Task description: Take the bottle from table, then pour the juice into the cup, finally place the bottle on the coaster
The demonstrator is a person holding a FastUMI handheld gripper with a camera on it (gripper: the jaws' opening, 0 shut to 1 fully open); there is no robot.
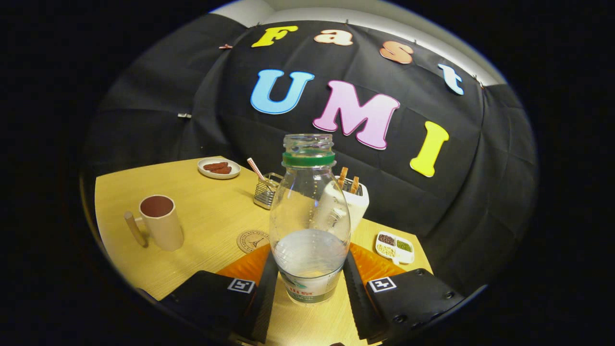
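Bottle stands upright, pinched between both fingers of the tool, coaster just beyond.

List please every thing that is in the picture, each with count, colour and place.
bottle: 1, clear with green neck ring, uncapped, pale liquid low inside; upright between the tongs' fingers
cup: 1, beige, dark inside, with handle; on the table left of the bottle
coaster: 1, tan, round; just beyond the left finger, beside the bottle
wire basket: 1, metal, holding a striped straw; behind the coaster
toaster: 1, white, two toast slices; behind the bottle
plate: 1, white, brown pieces on it; far side of the table
divided dish: 1, white, holding grains; right of the bottle
table: 1, light wood
tongs: 1, both fingers against the bottle's base
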